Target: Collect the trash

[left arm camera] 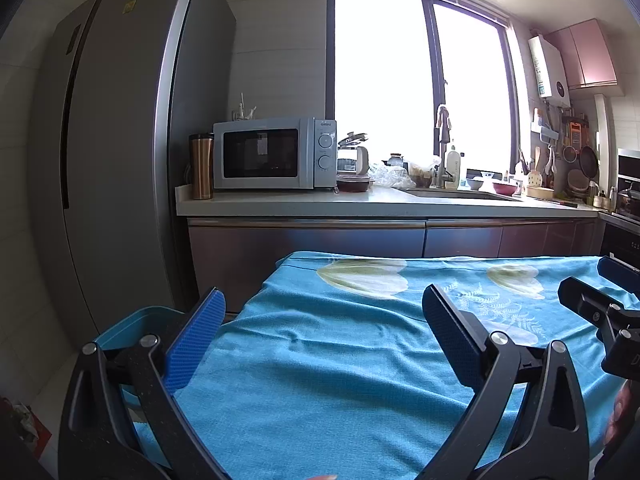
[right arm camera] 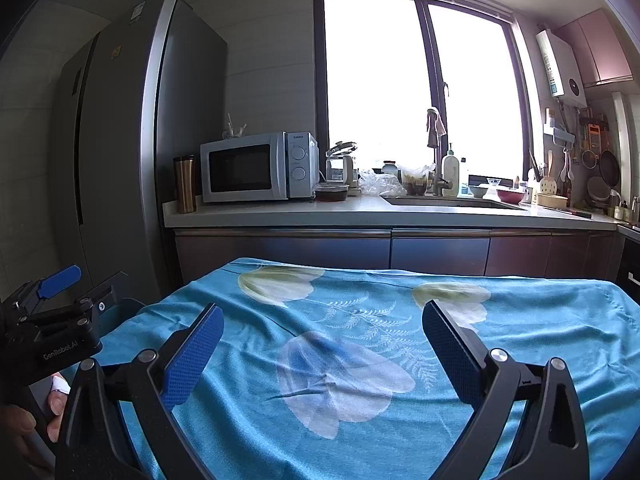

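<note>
Left gripper (left arm camera: 324, 332), right gripper (right arm camera: 323, 344): fingers spread wide, empty, above floral blue tablecloth (right arm camera: 360, 360). Trash: none visible on cloth. Blue bin (left arm camera: 120, 330) beside table. Step judged: searching; next move calls for locating litter.

A table is covered with a bright blue cloth (right arm camera: 248, 364) with pale flowers and leaves printed on it. Behind it runs a long white kitchen counter (left arm camera: 360, 204) over dark shiny cupboard doors (right arm camera: 288, 250). A tall grey fridge (left arm camera: 132, 152) stands at the left end. On the counter, a brown metal travel cup (left arm camera: 201, 166) stands just beside a light grey microwave oven (left arm camera: 274, 154) with two round knobs. A dark bowl with a lid (right arm camera: 331, 192) sits beside the microwave on its other side. Further along is a sink (right arm camera: 452, 202) with a tall tap (left arm camera: 443, 148) and a white soap bottle (right arm camera: 450, 170). A big bright window (left arm camera: 416, 80) is behind. Pans (right arm camera: 608, 166) hang on the right wall.
</note>
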A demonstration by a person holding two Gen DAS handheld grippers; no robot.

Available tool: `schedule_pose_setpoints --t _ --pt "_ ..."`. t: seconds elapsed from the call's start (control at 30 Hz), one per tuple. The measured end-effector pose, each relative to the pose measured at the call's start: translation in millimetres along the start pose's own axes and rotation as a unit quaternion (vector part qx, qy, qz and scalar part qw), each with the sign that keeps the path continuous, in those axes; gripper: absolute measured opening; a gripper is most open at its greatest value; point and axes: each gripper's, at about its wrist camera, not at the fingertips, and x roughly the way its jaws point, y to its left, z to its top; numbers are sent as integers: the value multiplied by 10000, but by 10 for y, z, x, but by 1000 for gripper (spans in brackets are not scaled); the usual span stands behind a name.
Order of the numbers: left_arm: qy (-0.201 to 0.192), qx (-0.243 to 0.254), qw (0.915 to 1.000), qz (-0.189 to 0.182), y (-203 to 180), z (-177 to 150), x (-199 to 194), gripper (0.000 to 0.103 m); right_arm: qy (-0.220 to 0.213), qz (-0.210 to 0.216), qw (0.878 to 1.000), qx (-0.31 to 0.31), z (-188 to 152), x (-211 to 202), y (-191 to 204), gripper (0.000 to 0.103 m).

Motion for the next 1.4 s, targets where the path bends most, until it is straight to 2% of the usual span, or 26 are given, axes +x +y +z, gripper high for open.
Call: schedule_pose_setpoints --t 1.4 --pt "-6 57 10000 57 9 7 -33 97 18 12 10000 33 -10 27 8 96"
